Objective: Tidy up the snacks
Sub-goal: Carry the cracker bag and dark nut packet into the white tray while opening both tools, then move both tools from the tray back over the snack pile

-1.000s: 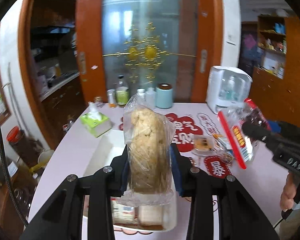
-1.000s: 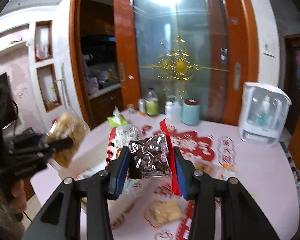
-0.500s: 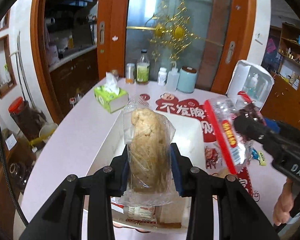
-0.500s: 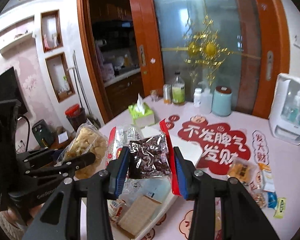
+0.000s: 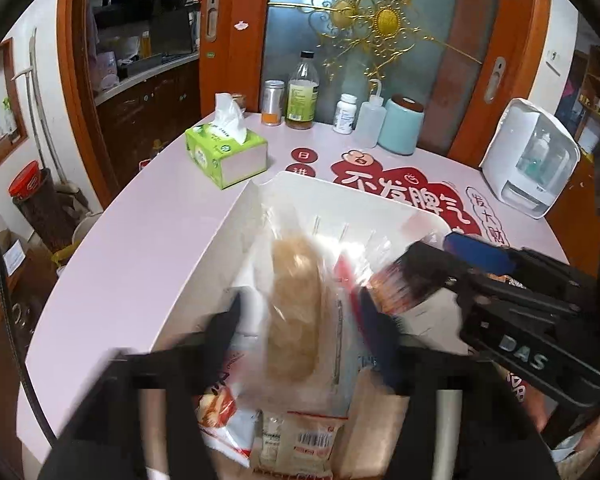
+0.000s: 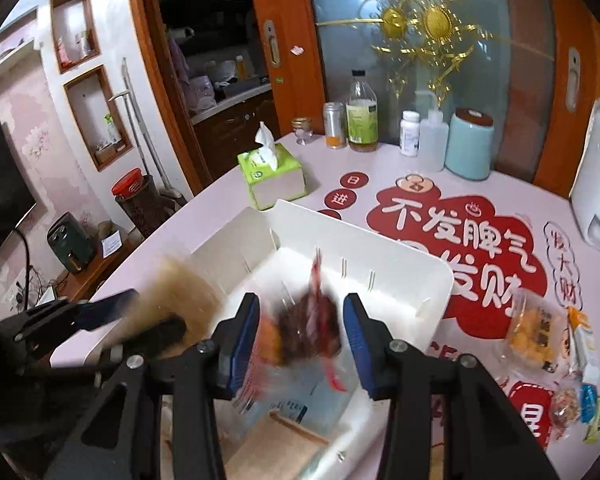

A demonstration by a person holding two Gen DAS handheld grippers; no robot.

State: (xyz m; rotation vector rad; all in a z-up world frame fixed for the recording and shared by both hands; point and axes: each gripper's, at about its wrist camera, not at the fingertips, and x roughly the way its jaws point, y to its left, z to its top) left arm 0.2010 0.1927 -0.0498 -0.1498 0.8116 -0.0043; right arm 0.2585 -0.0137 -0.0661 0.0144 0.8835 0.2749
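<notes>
A white bin (image 5: 228, 248) stands on the pink table and also shows in the right wrist view (image 6: 440, 284); several snack packs lie in its near end. My left gripper (image 5: 304, 320) is open over the bin, and a clear bag of pale noodle snack (image 5: 296, 312), blurred, drops between its jaws. My right gripper (image 6: 300, 320) is open over the bin too, and a blurred dark red-edged snack bag (image 6: 312, 320) falls between its blue pads (image 6: 356, 320). Each gripper shows in the other's view, the right one (image 5: 416, 272) beside the left.
A green tissue box (image 5: 226, 152), bottles (image 5: 302, 92) and a teal canister (image 5: 400, 126) stand at the table's far edge. A white appliance (image 5: 528, 156) stands far right. Loose snack packs (image 6: 536, 328) lie on the table right of the bin.
Both grippers dropped low over the bin and opened. The noodle bag and the dark snack bag left the jaws and are falling into the bin.
</notes>
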